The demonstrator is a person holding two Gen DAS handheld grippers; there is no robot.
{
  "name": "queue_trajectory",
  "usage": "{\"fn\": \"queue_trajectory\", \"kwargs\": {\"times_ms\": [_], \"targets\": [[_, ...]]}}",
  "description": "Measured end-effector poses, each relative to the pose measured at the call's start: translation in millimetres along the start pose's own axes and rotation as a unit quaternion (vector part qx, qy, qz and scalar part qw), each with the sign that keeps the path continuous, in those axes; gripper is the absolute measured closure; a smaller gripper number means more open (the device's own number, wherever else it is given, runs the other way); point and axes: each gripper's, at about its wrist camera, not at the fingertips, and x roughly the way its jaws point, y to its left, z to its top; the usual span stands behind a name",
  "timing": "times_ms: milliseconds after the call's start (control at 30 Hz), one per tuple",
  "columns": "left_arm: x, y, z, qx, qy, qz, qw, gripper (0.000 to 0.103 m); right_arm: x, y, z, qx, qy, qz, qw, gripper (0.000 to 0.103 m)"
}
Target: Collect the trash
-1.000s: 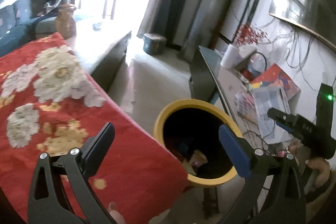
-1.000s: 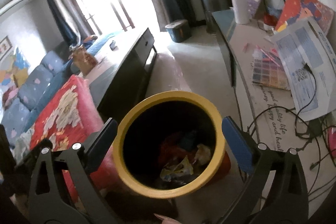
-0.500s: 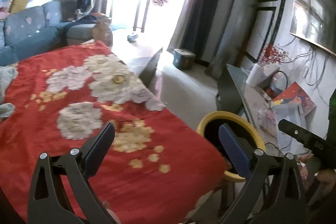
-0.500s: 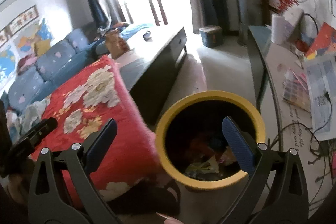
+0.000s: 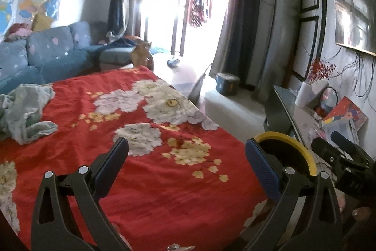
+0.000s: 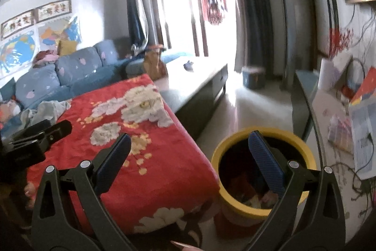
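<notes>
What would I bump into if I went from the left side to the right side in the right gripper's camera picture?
Left gripper → grey-green cloth → red flowered blanket → dark low table → yellow trash bin → papers on the side desk.

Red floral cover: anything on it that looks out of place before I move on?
One thing: a crumpled pale green-grey cloth lies bunched at the far left edge of the red floral cover, the only loose item on it. No trash shows there. The yellow bin stands upright beside the cover, wrappers inside. Both grippers are open and hold nothing.
</notes>
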Motion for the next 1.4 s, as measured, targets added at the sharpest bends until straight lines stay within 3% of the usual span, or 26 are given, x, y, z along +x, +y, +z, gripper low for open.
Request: {"fn": "queue_trajectory", "kwargs": {"times_ms": [200, 367, 600, 1400], "targets": [[-22.0, 10.6, -9.8, -0.004, -0.036, 0.007, 0.9993, 0.006, -18.6, 20.5, -12.8, -0.021, -0.082, -0.031, 0.996, 0.011], [-30.0, 13.8, -24.1, 0.002, -0.053, 0.007, 0.9985, 0.006, -20.4, 27.5, -20.1, -0.033, -0.106, -0.037, 0.993, 0.011], [-26.3, 24.1, -27.9, -0.018, -0.049, 0.010, 0.9986, 0.006, -20.8, 29.6, -22.4, -0.032, -0.109, -0.040, 0.993, 0.011], [-23.3, 25.0, -28.7, -0.016, -0.043, 0.007, 0.9989, 0.006, -16.7, 27.3, -23.3, -0.018, -0.093, -0.038, 0.995, 0.011]]}}
